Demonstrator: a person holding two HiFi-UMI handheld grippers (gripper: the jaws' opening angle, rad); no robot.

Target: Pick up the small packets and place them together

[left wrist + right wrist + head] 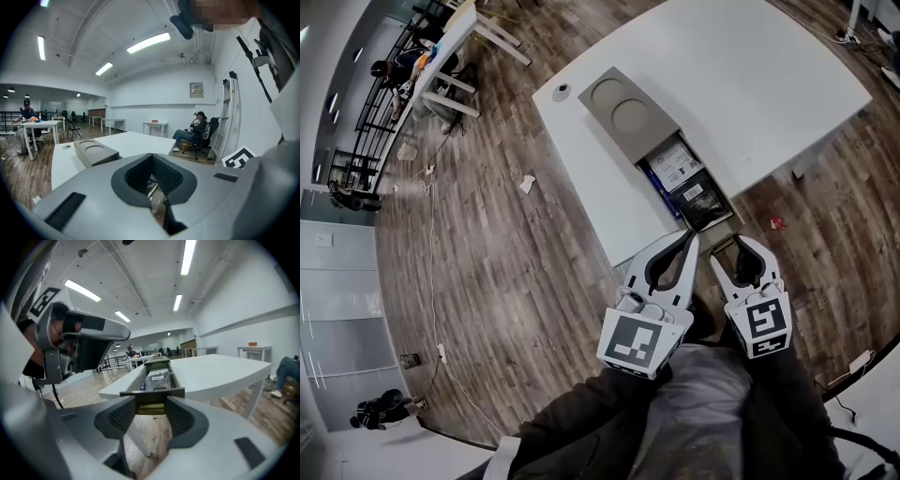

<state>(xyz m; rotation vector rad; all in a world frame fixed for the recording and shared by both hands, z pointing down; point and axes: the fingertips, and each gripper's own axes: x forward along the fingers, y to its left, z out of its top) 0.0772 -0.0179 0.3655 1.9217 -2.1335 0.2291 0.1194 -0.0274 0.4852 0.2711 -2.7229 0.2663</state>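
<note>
Approach, I judged | small black and white-labelled packets [701, 199] lay in open end of long grey box [623, 108] on white tabletop [750, 75] | left hand-held gripper [689, 236] was closed, empty; right hand-held gripper [151, 401] stood open | next: reach in, pinch one.

Nothing is legible: the packets' [680, 169] white labels [692, 192] (inside the grey box [623, 108]) are too small.

The head camera looks steeply down on the tabletop [750, 84]'s near edge, the long box [649, 141], the left claw [687, 236] and the right claw [734, 248]. Each claw's camera looks almost level across the tabletop, the right one close along the box. All three views share the box.
</note>
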